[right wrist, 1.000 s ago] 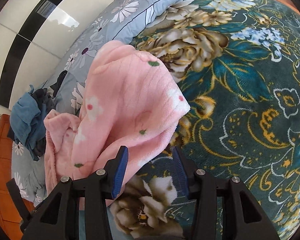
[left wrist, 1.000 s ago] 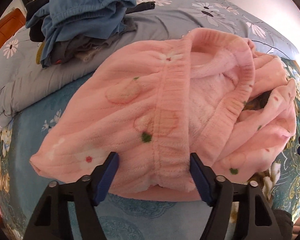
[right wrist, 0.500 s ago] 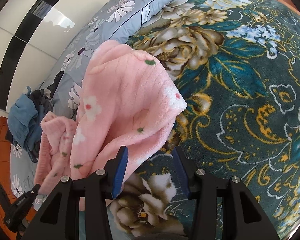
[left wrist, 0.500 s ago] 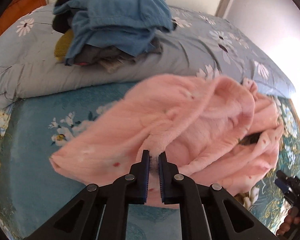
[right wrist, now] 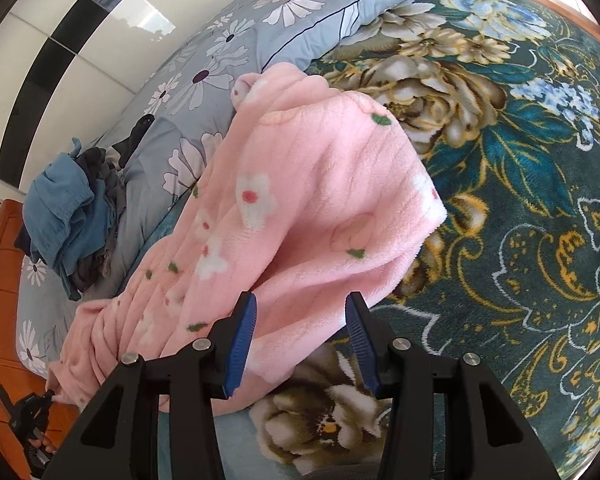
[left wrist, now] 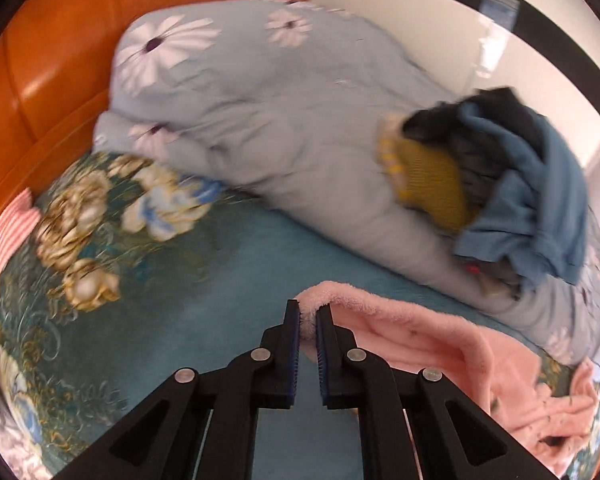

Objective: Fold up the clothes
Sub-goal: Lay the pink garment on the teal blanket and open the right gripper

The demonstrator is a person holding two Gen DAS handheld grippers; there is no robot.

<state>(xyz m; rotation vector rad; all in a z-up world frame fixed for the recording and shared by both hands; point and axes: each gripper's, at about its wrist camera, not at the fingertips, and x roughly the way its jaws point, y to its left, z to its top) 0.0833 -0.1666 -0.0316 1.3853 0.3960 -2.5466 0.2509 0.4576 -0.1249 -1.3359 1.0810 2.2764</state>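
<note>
Between the two fingers of the left gripper [left wrist: 308, 320], an edge of one pink fleece garment [left wrist: 440, 344] is pinched tight, the rest trailing away to their right over the teal bedspread [left wrist: 220, 272]. Beyond the fingertips lies one grey floral quilt [left wrist: 292, 120], with one heap of clothes [left wrist: 512, 184] on it to the upper right: blue, dark and mustard pieces. Right gripper [right wrist: 300, 308]: its two blue-padded fingers stand apart, the garment's lower fold lying between and ahead of them, neither pad pressing it. Right of these fingers spreads the bedspread's flower pattern.
</note>
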